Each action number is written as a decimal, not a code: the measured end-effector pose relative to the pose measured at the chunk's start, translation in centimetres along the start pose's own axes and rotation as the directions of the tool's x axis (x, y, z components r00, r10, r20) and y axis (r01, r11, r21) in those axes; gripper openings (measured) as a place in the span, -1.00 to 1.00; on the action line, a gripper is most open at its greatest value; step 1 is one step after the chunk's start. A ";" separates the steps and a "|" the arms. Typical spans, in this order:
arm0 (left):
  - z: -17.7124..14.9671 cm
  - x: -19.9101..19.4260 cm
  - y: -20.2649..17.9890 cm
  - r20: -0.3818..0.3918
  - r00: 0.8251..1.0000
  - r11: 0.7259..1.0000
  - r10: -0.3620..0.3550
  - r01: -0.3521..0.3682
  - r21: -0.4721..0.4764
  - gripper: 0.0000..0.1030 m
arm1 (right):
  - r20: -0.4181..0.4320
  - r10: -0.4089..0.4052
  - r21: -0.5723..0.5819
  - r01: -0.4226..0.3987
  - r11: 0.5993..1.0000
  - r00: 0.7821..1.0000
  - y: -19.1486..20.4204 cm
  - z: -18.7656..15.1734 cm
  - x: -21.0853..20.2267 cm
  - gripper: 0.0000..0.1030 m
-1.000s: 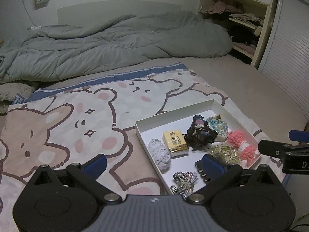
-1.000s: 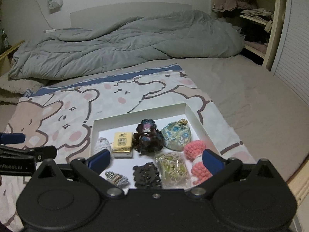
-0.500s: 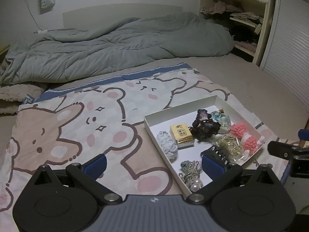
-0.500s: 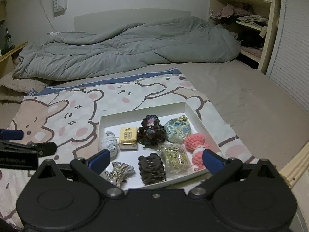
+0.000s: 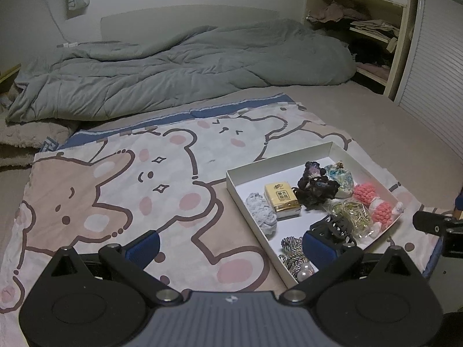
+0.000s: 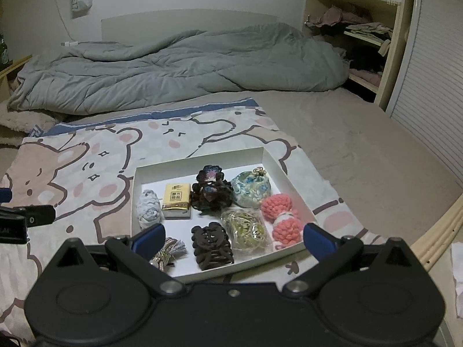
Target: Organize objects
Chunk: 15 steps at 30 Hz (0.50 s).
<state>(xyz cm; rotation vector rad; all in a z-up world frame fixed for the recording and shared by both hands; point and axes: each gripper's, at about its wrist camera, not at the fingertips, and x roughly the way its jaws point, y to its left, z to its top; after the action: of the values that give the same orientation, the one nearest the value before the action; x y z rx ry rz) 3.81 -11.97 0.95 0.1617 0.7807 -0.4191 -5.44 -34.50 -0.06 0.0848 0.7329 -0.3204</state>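
Observation:
A shallow white box (image 6: 270, 159) (image 5: 277, 164) lies on a bear-print cloth (image 6: 86, 167) on the bed. Inside it sit a yellow tissue pack (image 6: 176, 199) (image 5: 281, 199), a grey yarn ball (image 6: 148, 209), a dark hair scrunchie (image 6: 211, 192), a floral pouch (image 6: 251, 186), a pink crochet piece (image 6: 282, 217), a bag of gold bands (image 6: 246, 228), a black claw clip (image 6: 212, 245) and a striped tassel (image 6: 170, 250). My right gripper (image 6: 233, 237) hovers open over the box's near edge. My left gripper (image 5: 230, 245) is open, left of the box, with nothing held.
A rumpled grey duvet (image 6: 179, 66) covers the far half of the bed. Open shelves with clothes (image 6: 356, 34) and a slatted door (image 6: 431, 86) stand at the right. The bed's wooden edge (image 6: 439, 231) runs close on the right.
Both grippers have drawn back and up from the box, so it looks smaller and farther. The objects in the box have not moved.

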 end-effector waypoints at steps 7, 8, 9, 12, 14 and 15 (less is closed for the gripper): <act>-0.1 0.2 0.0 -0.002 1.000 1.000 0.000 0.000 0.005 1.00 | -0.001 -0.005 0.010 0.005 1.000 1.000 0.0 -0.1 0.0 0.99; -0.1 0.2 0.1 -0.002 1.000 1.000 0.001 -0.001 0.004 1.00 | -0.003 -0.006 0.013 0.006 1.000 1.000 -0.1 -0.1 0.0 0.99; -0.1 0.2 0.1 -0.002 1.000 1.000 0.001 -0.001 0.003 1.00 | -0.003 -0.004 0.017 0.004 1.000 1.000 -0.2 -0.1 0.0 0.99; -0.1 0.3 0.1 -0.004 1.000 1.000 -0.003 0.003 0.000 1.00 | -0.006 0.000 0.027 0.000 1.000 1.000 -0.3 -0.1 0.0 0.99; -0.1 0.3 0.2 -0.004 1.000 1.000 -0.003 0.003 0.000 1.00 | -0.009 0.002 0.029 -0.001 1.000 1.000 -0.4 -0.1 0.1 0.99; -0.1 0.3 0.2 -0.005 1.000 1.000 -0.003 0.003 -0.001 1.00 | -0.011 0.002 0.027 -0.001 1.000 1.000 -0.3 -0.1 0.1 0.99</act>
<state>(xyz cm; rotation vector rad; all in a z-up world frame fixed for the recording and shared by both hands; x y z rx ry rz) 4.03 -11.88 0.69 0.1610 0.7859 -0.4214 -5.50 -34.82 -0.21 0.1130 0.7397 -0.3288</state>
